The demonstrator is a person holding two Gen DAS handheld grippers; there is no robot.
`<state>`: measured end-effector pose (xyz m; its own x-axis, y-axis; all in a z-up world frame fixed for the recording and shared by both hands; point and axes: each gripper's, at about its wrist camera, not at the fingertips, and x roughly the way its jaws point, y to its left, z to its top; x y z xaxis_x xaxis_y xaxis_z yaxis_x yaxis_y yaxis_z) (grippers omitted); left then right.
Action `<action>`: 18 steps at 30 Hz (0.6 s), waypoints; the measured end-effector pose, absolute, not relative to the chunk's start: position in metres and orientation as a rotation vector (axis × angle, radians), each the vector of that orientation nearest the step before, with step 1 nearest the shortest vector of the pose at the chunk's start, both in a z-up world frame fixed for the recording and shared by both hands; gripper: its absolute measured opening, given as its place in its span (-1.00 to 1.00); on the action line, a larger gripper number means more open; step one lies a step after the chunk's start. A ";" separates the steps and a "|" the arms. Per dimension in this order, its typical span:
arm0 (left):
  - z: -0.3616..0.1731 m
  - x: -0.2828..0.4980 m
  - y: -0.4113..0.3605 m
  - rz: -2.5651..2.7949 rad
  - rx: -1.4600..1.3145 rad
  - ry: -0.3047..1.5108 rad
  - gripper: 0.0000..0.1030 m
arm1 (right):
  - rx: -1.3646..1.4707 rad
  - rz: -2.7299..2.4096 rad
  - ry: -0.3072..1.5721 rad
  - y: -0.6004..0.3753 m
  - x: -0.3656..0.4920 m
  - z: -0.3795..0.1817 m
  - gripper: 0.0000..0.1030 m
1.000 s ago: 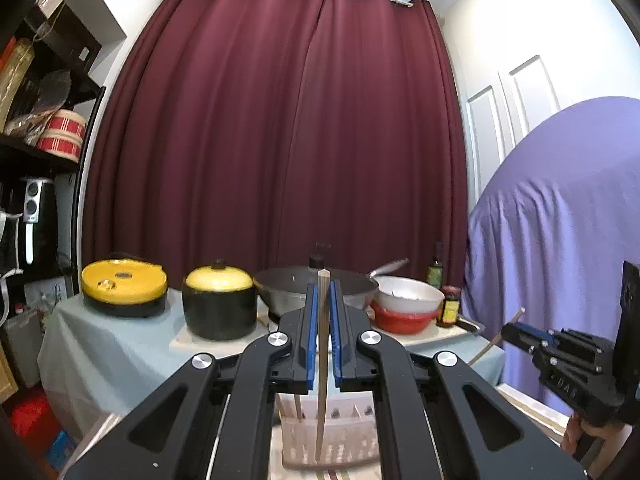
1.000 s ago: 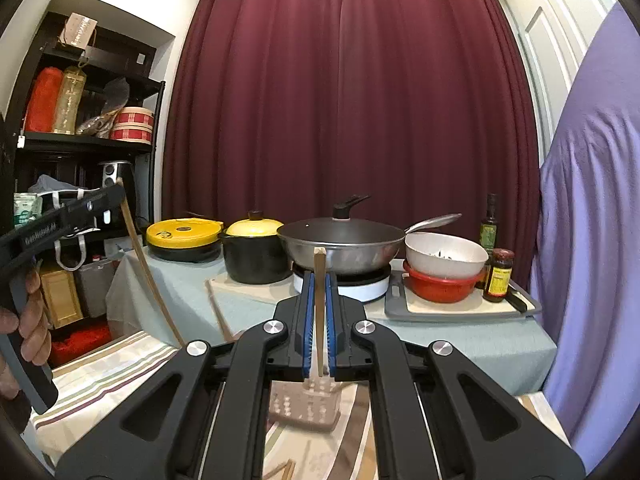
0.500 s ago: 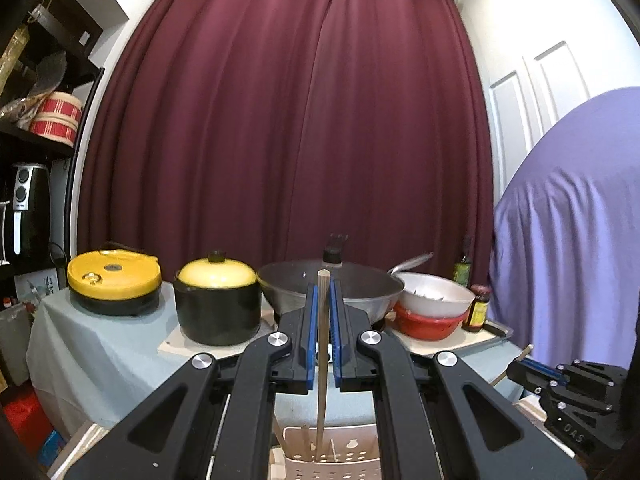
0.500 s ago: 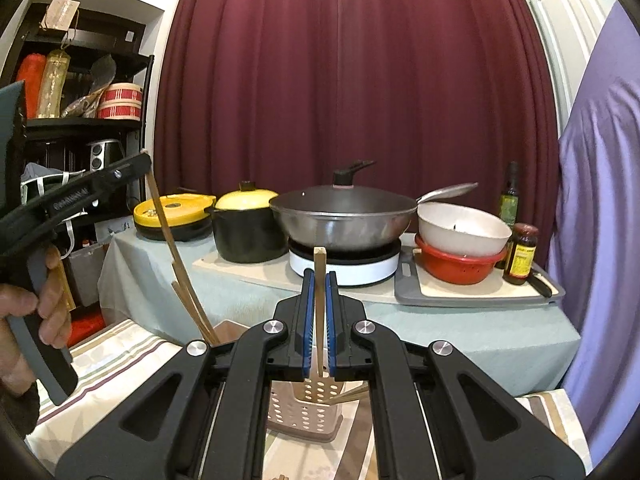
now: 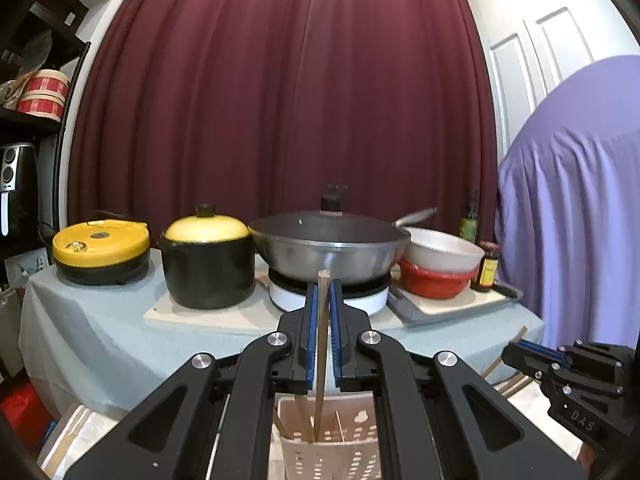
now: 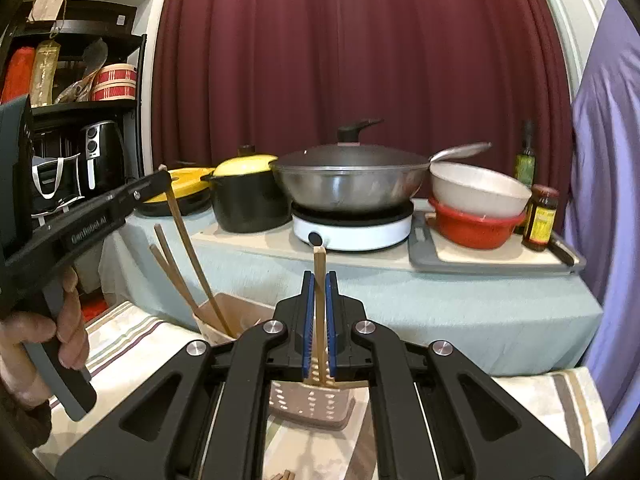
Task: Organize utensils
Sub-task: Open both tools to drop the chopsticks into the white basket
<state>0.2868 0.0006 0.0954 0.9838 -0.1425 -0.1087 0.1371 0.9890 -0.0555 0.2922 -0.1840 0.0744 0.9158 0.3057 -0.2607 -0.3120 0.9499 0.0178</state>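
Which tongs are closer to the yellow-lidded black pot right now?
Left, by a small margin. The left tongs hang in front of the pot's left side; the right tongs sit further right, before the white burner.

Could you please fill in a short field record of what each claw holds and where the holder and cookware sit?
left claw: shut on a wooden chopstick, its lower end inside the holder
right claw: shut on a second chopstick, above the holder
holder: beige perforated caddy, chopsticks already leaning inside
surface under holder: striped cloth
background table: wok on a white burner, yellow-lidded black pot, stacked bowls
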 end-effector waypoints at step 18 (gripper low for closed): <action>0.069 0.221 0.003 -0.171 -0.031 0.162 0.07 | -0.051 0.233 0.221 -0.195 0.221 0.067 -0.05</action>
